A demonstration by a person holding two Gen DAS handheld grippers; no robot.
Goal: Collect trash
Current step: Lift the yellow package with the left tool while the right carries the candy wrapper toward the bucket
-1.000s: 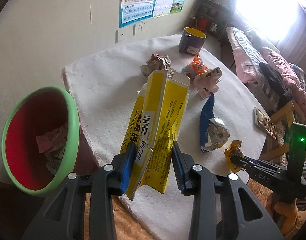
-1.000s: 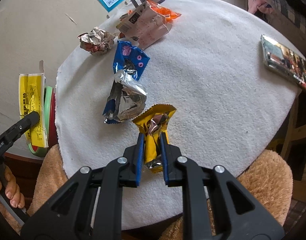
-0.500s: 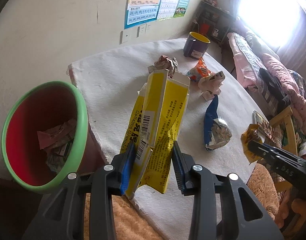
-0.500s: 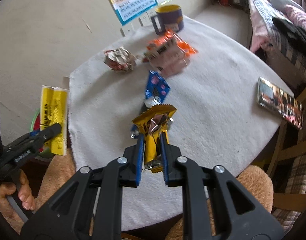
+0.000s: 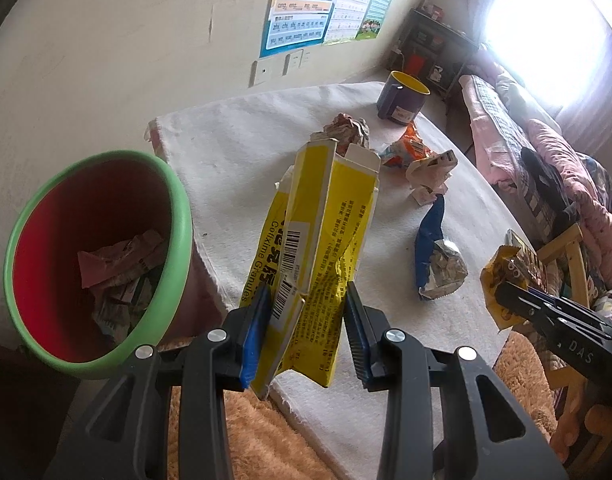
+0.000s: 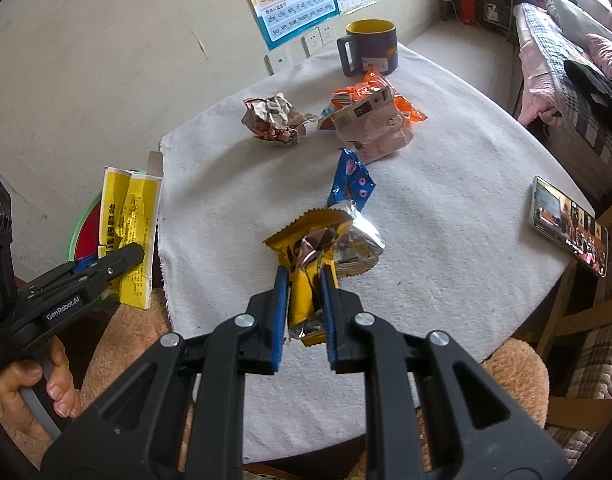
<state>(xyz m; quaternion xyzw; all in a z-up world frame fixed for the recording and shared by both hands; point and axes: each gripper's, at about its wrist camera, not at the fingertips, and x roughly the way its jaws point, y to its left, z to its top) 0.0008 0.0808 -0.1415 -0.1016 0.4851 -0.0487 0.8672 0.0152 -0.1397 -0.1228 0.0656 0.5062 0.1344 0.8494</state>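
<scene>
My left gripper (image 5: 306,300) is shut on a flattened yellow medicine box (image 5: 325,232), held upright at the table's left edge, just right of a red bin with a green rim (image 5: 174,216) that holds crumpled paper. My right gripper (image 6: 304,276) is shut on a small yellow snack wrapper (image 6: 309,240), lifted above the white table cloth (image 6: 445,184). In the right wrist view the yellow box (image 6: 130,224) and the left gripper (image 6: 106,264) show at the left. In the left wrist view the right gripper (image 5: 505,292) with its wrapper (image 5: 501,268) shows at the right.
Still on the cloth: a blue foil wrapper (image 6: 351,184), a crumpled paper ball (image 6: 274,118), an orange packet with a pink carton (image 6: 369,116), a purple mug (image 6: 371,48) at the far edge, a phone (image 6: 565,224) at the right. A bed (image 5: 545,152) stands beyond.
The right gripper has risen with the yellow wrapper, off the cloth, and drawn back. The left gripper with the yellow box has shifted a little toward the bin, which now looks nearer.
</scene>
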